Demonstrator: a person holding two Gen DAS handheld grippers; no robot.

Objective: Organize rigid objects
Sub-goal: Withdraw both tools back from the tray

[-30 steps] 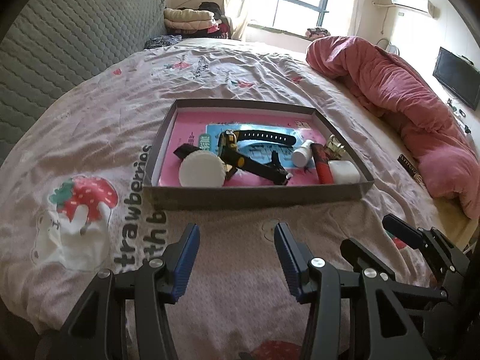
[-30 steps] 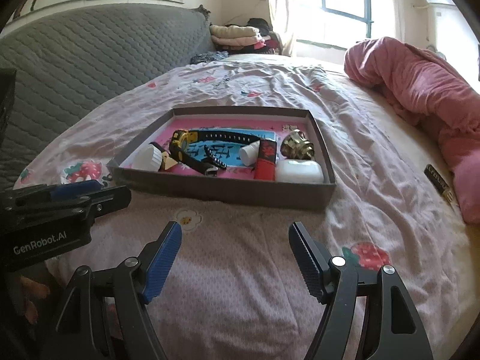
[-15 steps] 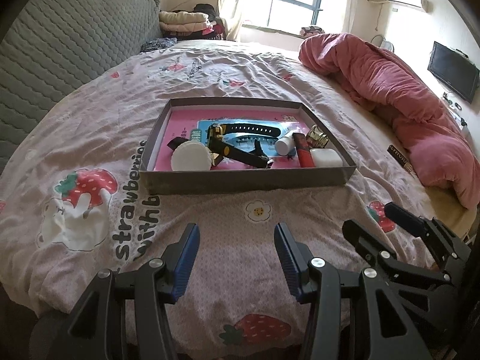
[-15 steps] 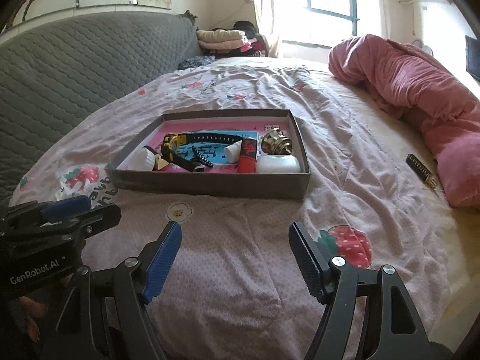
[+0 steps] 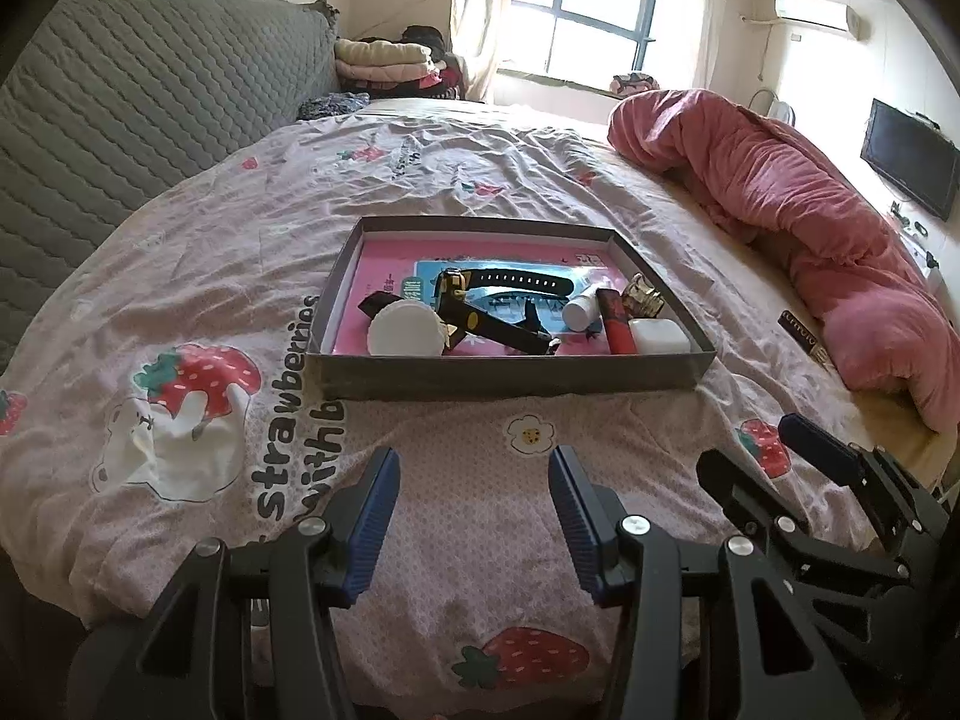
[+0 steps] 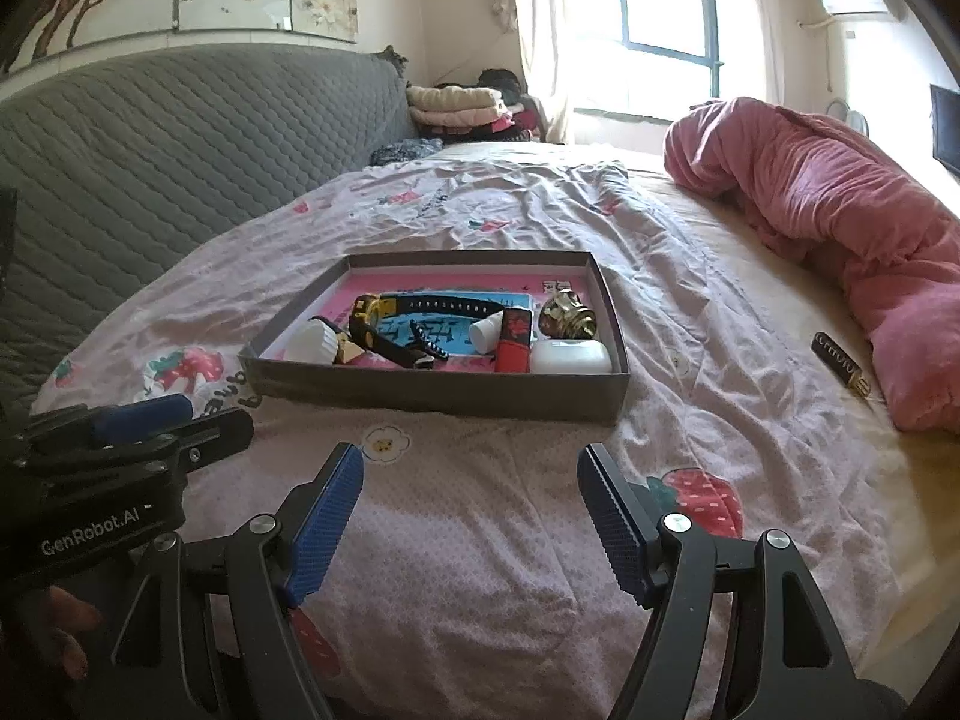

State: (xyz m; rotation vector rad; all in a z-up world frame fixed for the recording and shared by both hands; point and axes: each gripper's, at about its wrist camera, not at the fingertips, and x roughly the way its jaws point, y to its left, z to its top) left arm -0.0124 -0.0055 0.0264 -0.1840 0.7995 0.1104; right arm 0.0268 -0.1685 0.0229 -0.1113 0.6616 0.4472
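Both hand-held grippers, left (image 5: 474,474) and right (image 6: 471,477), hover side by side above the bed (image 5: 198,276), jaws spread wide and empty. Ahead of them lies the grey box (image 5: 510,375) holding a watch (image 5: 510,285), white jar (image 5: 402,330) and red tube (image 5: 618,330); beyond, right, a pink duvet (image 5: 810,204).

One shallow grey cardboard tray (image 5: 516,377) sits on the bed, holding seven things — one black-strapped watch with a yellow case (image 5: 462,294), one round white lid (image 5: 403,330), one small white bottle (image 5: 581,312), one red rectangular case (image 5: 618,324), one gold ornate cap (image 5: 643,297), one white rounded box (image 5: 660,336), one small tan wedge (image 6: 350,351). One dark tube (image 5: 804,333) lies outside.
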